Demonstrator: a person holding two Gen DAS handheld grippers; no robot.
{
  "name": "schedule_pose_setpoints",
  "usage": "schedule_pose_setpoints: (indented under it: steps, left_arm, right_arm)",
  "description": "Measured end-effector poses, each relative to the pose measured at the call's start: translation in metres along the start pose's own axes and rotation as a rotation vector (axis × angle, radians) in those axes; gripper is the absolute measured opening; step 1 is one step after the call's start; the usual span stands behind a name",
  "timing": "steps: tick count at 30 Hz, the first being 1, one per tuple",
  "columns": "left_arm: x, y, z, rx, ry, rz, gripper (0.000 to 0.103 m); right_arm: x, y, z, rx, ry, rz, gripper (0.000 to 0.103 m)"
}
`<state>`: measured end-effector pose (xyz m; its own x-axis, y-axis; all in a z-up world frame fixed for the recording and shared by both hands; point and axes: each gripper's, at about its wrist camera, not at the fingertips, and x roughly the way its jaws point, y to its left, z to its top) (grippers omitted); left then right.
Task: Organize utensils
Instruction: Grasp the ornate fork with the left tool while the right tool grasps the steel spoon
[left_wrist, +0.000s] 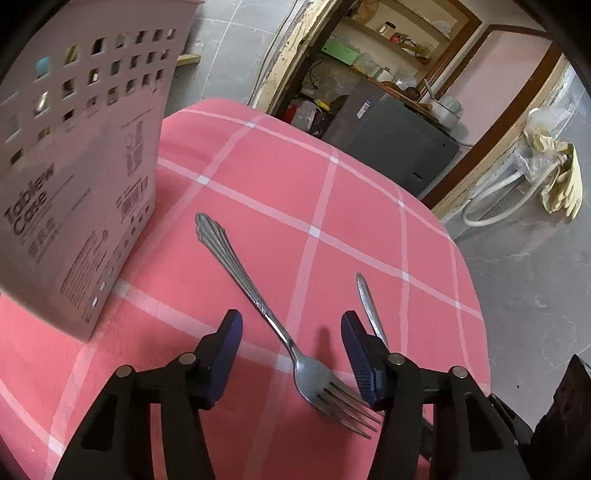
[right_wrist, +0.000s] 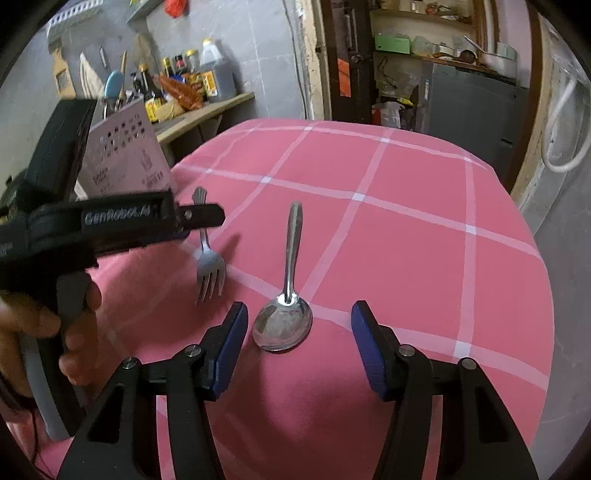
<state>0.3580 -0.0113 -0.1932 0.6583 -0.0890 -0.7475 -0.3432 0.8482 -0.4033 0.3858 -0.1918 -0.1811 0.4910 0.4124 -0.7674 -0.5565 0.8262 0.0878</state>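
A steel fork (left_wrist: 255, 291) lies diagonally on the pink checked tablecloth (left_wrist: 258, 177), tines toward me. My left gripper (left_wrist: 291, 319) hovers over its neck with blue pads on either side, open and not touching it. A steel spoon (right_wrist: 291, 258) lies to the fork's right, bowl toward me. My right gripper (right_wrist: 300, 308) is open, and the spoon's bowl sits between its fingertips without contact. The spoon's handle (left_wrist: 369, 306) peeks past my left gripper's right finger. In the right wrist view the fork (right_wrist: 209, 266) lies under the left gripper (right_wrist: 207, 218).
A pink perforated tableware case (left_wrist: 74, 184) stands on the cloth left of the fork, also seen as the case (right_wrist: 125, 155). A person's hand (right_wrist: 33, 321) holds the left tool. The table's rounded edge (left_wrist: 476, 295) drops to a grey floor. Behind are shelves, bottles (right_wrist: 218, 70) and a dark cabinet (left_wrist: 399, 147).
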Motion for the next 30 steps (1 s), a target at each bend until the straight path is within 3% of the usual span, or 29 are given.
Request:
schedule_pose_setpoints:
  steps: [6,16,30]
  left_arm:
    - [0.007,-0.006,0.005,0.023,0.000,0.025,0.042]
    - [0.009,-0.016,0.000,0.076,0.037,0.033,0.019]
    - [0.005,-0.034,-0.015,0.207,0.146,-0.053,0.018]
  right_arm:
    - [0.002,0.007,-0.002,-0.041,0.047,-0.064,0.031]
    - [-0.009,-0.005,-0.006,0.036,0.046,-0.029,0.029]
    - [-0.057,-0.019,-0.040,0.118,0.067,-0.121,0.029]
